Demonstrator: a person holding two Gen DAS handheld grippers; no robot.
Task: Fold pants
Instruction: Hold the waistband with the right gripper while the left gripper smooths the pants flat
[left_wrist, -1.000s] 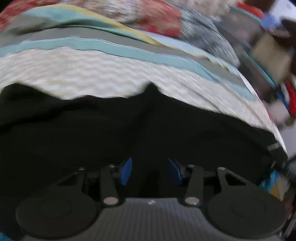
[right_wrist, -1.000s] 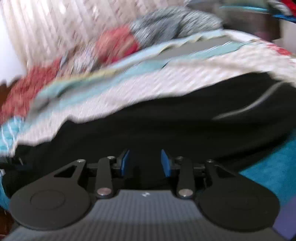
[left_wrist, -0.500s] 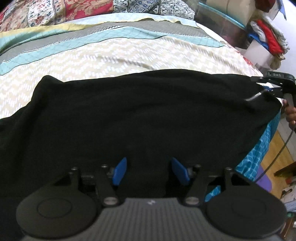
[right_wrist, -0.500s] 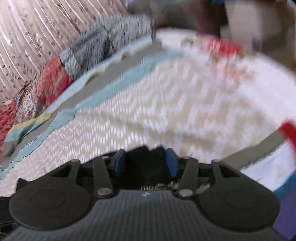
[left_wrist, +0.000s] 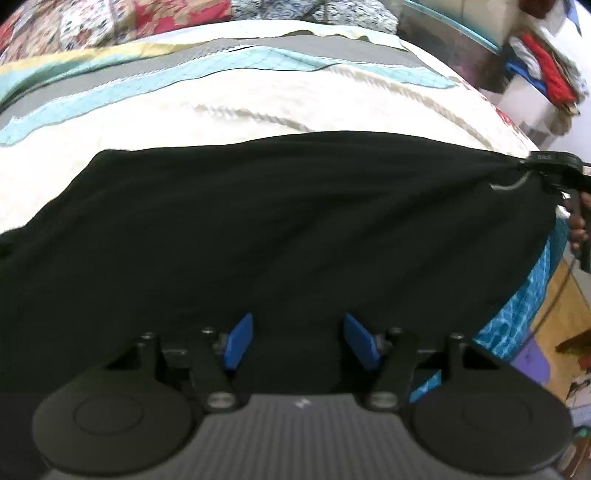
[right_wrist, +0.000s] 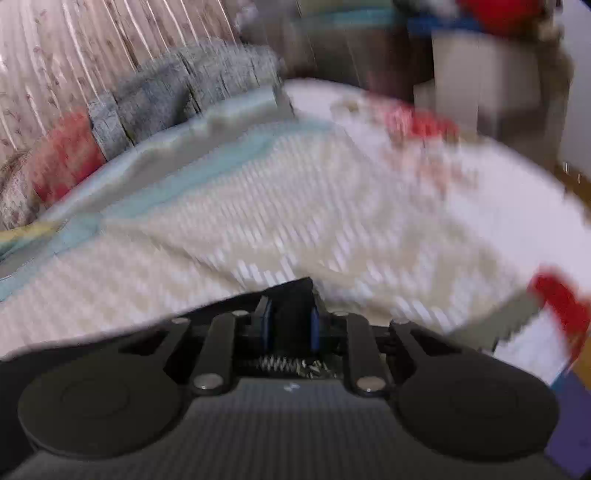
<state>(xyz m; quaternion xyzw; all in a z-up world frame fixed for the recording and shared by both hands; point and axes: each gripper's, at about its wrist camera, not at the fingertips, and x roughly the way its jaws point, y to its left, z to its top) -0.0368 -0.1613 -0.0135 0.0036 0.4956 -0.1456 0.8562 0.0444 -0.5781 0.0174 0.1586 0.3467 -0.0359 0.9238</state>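
Observation:
Black pants (left_wrist: 280, 229) lie spread across a cream patterned bedspread (left_wrist: 229, 110). My left gripper (left_wrist: 299, 341) is open with its blue pads (left_wrist: 240, 341) apart, low over the near part of the pants. My right gripper (right_wrist: 288, 325) is shut on a bunched corner of the pants (right_wrist: 291, 299). It also shows in the left wrist view (left_wrist: 554, 166), gripping the pants' far right corner at the bed's right edge. A thin pale stripe (left_wrist: 509, 184) marks the cloth there.
Patterned red and grey pillows (left_wrist: 110, 22) lie at the head of the bed. A teal sheet (left_wrist: 517, 310) hangs off the right side above a wooden floor. Stacked clothes and boxes (left_wrist: 543, 74) stand at the far right. A striped curtain (right_wrist: 74, 55) hangs behind.
My right gripper has closed on the pants' right corner and pulled it out flat. The bunched cloth is now smoothed across the bed. My left gripper stays open.

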